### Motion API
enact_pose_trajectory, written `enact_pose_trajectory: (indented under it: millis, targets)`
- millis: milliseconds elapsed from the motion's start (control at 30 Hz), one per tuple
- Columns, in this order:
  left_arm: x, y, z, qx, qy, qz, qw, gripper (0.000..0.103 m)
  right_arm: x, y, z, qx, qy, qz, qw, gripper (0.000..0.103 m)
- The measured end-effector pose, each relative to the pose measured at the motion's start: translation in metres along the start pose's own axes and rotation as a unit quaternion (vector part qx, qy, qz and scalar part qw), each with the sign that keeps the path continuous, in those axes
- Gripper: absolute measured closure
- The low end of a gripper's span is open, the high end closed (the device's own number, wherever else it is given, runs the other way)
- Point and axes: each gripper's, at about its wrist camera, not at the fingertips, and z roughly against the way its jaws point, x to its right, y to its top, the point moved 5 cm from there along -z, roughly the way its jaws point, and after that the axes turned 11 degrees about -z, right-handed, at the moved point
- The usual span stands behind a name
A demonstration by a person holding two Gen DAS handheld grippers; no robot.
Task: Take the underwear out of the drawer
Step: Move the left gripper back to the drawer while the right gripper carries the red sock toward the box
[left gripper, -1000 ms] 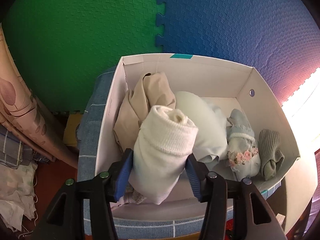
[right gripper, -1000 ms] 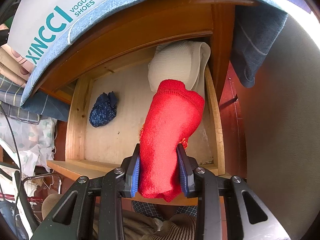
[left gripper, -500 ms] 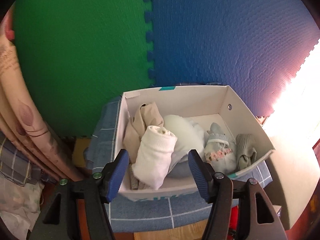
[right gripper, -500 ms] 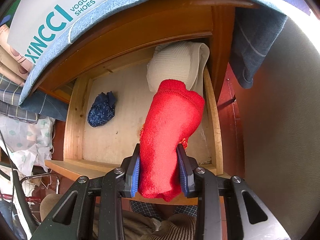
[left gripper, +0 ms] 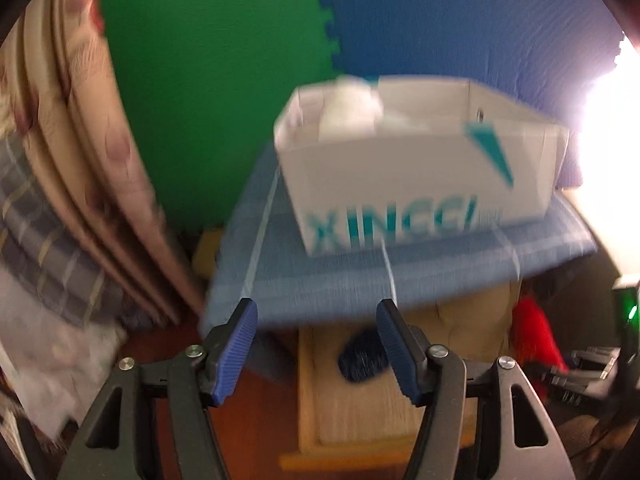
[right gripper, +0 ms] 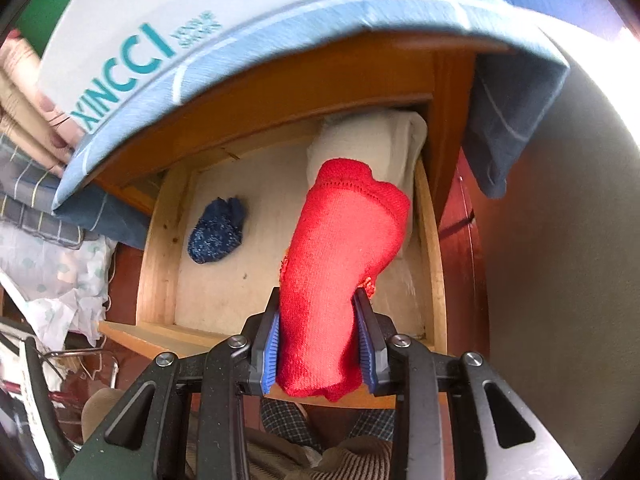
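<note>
Right wrist view had the right gripper (right gripper: 318, 344) clamped on a red knitted roll (right gripper: 340, 272) above the open wooden drawer (right gripper: 160, 240), navy bundle (right gripper: 216, 232) and cream fold (right gripper: 368, 140) left inside; left gripper (left gripper: 316, 344) gaped empty below the white cardboard shoebox (left gripper: 420, 184).

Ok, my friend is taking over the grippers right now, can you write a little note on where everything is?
Left gripper: open, holding nothing, in front of the drawer, below the white shoe box.
Right gripper: shut on the red roll, held above the open drawer.
In the drawer: a dark blue bundle on the left, a cream roll at the back right.
Done: some pale clothes already sit in the shoe box.
Left: put the red roll in the box, then fetch the blue and cream ones.
</note>
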Motion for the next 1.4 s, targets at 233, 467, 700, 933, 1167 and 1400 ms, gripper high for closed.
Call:
enact_pose_trajectory:
  millis: [233,467,700,933,1167,1400]
  targets:
    - [0.023,-0.053,-0.027,-0.048,0.005,0.021,0.9986,0.039,-0.015,0.005,0.02,0.025,0.01,0.024,0.999,0.073]
    - [0.027,-0.083,-0.048,-0.08,0.005,0.051,0.9955,0.039,-0.026,0.014,0.059,0.048,0.022,0.037,0.998,0.073]
    - [0.027,-0.093,-0.06,-0.094,-0.006,0.057,0.9939,0.039,-0.039,0.017,0.094,0.069,0.031,0.049,0.996,0.073]
    - [0.029,-0.093,-0.06,-0.093,0.006,0.049,0.9944,0.039,-0.069,0.044,0.15,0.122,0.053,0.067,0.989,0.073]
    - [0.027,-0.094,-0.06,-0.089,0.007,0.058,0.9943,0.039,-0.108,0.089,0.192,0.171,0.058,0.095,0.979,0.073]
    - [0.019,-0.098,-0.062,-0.094,-0.002,0.081,0.9923,0.039,-0.138,0.14,0.194,0.186,0.043,0.112,0.975,0.073]
